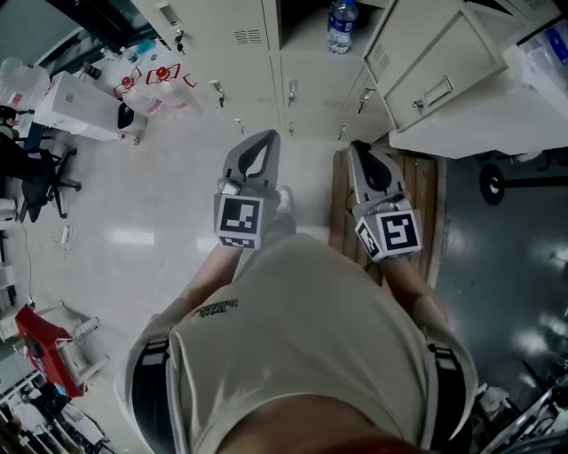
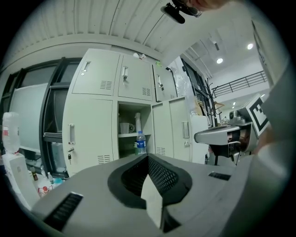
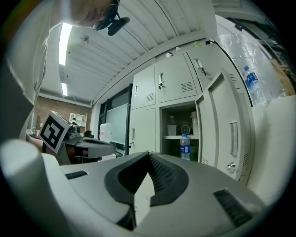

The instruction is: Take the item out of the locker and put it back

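- The water bottle (image 1: 342,25) is standing upright inside the open locker (image 1: 302,35). In the head view it is at about 12 o'clock from both grippers and well apart from them.
- In the left gripper view, the bottle is sitting at the front of the compartment. A mug (image 2: 125,127) is resting on the shelf (image 2: 121,135) behind it, at roughly 10 o'clock from the bottle's cap.
- The locker's door (image 3: 229,134) is hanging open at 3 o'clock of the compartment in the right gripper view.
- The left gripper (image 1: 266,137) is pointing toward the lockers at 12 o'clock. Its fingers (image 2: 159,175) are pressing together at the tips, and nothing is sitting between them.
- The right gripper (image 1: 359,149) is running alongside it at 3 o'clock, also aiming at the lockers. Its fingers (image 3: 159,173) are likewise meeting at the tips — nothing is being pinched.
- Each gripper is showing up in the other's view: the right one at 3 o'clock in the left gripper view, the left one at 9 o'clock in the right gripper view, with its marker cube (image 3: 54,132) facing the camera.
- The person (image 1: 302,346) is standing on a pale floor (image 1: 133,222) with both grippers held out ahead. Brown wooden slats (image 1: 430,191) are lying under the right gripper.
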`<action>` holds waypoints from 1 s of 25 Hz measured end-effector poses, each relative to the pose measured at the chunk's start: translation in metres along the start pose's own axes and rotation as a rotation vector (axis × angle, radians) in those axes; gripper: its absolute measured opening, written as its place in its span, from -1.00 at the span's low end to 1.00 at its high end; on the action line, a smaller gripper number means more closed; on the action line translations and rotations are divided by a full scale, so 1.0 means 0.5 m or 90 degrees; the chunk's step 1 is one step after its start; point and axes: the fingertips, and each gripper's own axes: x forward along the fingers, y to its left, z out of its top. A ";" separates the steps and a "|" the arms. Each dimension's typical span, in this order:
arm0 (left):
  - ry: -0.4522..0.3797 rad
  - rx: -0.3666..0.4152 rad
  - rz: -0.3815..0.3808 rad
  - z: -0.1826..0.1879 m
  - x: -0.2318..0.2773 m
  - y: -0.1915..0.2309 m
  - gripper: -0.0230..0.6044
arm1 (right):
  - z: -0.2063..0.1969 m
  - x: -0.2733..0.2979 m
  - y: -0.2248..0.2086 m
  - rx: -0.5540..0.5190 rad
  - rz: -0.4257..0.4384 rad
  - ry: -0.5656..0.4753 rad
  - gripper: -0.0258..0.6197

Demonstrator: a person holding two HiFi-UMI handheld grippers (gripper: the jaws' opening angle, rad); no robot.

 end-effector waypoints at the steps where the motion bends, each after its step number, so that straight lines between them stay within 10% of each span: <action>1: -0.003 -0.001 -0.006 0.005 0.015 0.012 -0.88 | 0.004 0.018 -0.007 0.000 -0.006 0.000 -0.91; 25: -0.023 0.012 -0.101 0.043 0.229 0.153 -0.88 | 0.053 0.246 -0.092 -0.018 -0.076 0.001 -0.91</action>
